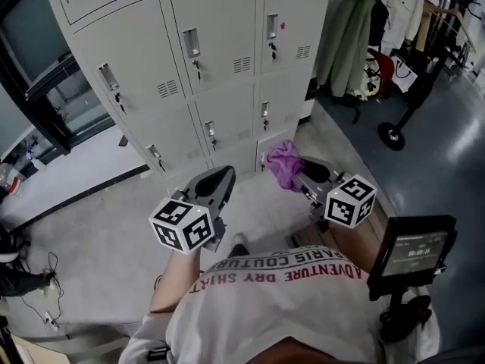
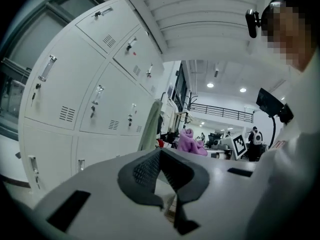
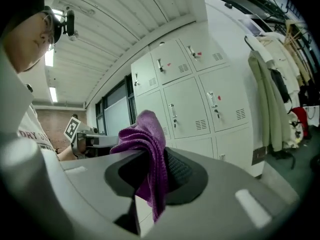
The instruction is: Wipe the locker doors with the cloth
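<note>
- My right gripper [image 1: 303, 174] is clamped on the purple cloth [image 3: 145, 139]. The cloth is pinched between the two dark pads, bunched above them and hanging in a fold below them.
- In the head view the cloth sits at about 1 o'clock from my chest, in front of the bottom row of the locker doors [image 1: 220, 59]. I cannot tell whether it touches the metal.
- My left gripper [image 1: 221, 174] has its jaws brought together at the tips, with nothing between them. It points up towards 12 o'clock, just left of the right gripper and apart from it.
- Each gripper carries its marker cube nearest to me: the left marker cube [image 1: 182, 224] at about 10 o'clock and the right marker cube [image 1: 351, 200] at about 2 o'clock.
- The lockers fill the view from 10 to 12 o'clock. They are pale grey, in several rows, and each door has a handle, a keyhole and a small vent. A few doors carry a small red dot.
- The doors I can see are all closed.
- Coats [image 1: 356, 29] hang on a rack at about 2 o'clock, to the right of the lockers.
- A round black stand base [image 1: 392, 135] rests on the dark floor below the coats.
- A small dark screen [image 1: 413, 245] on a stand is at about 4 o'clock, close to my right side.
- The floor in front of the lockers is a pale grey slab [image 1: 98, 233]. Some cables [image 1: 42, 279] lie on it at about 8 o'clock.
</note>
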Tool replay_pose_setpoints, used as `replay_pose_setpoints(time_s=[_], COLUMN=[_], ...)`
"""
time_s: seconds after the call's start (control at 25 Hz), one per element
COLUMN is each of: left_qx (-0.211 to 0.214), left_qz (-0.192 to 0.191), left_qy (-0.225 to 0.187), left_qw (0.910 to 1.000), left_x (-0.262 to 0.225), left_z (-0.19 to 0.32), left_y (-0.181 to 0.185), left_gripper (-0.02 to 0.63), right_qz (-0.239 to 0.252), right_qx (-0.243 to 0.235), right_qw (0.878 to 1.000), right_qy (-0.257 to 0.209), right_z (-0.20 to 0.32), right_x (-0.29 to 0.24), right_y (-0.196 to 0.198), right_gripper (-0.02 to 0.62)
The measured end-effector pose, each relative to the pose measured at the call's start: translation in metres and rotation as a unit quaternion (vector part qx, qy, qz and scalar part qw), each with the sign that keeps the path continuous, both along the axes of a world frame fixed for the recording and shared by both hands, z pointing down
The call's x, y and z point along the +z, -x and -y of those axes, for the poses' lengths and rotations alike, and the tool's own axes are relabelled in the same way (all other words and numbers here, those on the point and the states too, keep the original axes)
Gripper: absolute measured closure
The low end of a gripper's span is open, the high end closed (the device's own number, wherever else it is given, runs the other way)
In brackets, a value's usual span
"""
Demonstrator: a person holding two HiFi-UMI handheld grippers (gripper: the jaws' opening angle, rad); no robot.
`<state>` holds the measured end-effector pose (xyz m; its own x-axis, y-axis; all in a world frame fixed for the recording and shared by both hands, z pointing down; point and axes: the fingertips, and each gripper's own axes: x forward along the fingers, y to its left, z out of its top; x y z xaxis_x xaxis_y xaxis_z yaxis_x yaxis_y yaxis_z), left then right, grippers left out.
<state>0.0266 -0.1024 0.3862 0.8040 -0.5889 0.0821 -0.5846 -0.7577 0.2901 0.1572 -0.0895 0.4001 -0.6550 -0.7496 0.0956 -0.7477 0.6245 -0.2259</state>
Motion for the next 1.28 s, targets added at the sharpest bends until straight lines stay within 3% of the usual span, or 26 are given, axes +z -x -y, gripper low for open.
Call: replay_pose_setpoints(time_s=[0.24,0.52,0.88,1.28], left_qx=[0.031,0.057,0.071,0.061], left_qz=[0.002,0.025,0.053,0.060], left_qy=[0.008,-0.012,-0.030,-0.051], left_qw=[0.9995,0.9980,0.9956,0.9950], left_x=[0.015,-0.007,-0.024,-0.044], left_z=[-0.170,-0.294,-0.380,-0.409], left_y=[-0.058,-0.105,-0.127,-0.117], left_gripper=[0.606,0.606,0.606,0.606], right_qz=[0.020,0.047,0.058,0.054], right_qx=[0.009,0.007,-0.010,-0.018], right_qw=[1.000,0.999,0.998,0.998], right_qy=[0.017,0.012,-0.020,-0.038], right_z=[-0.189,-0.311,-0.390,-0.413], right_x=[0.010,-0.004,-0.037,-0.054], right_y=[-0.052,-0.083,-0.086,-0.077], right_gripper=[0.523,0.522,0.522,0.523])
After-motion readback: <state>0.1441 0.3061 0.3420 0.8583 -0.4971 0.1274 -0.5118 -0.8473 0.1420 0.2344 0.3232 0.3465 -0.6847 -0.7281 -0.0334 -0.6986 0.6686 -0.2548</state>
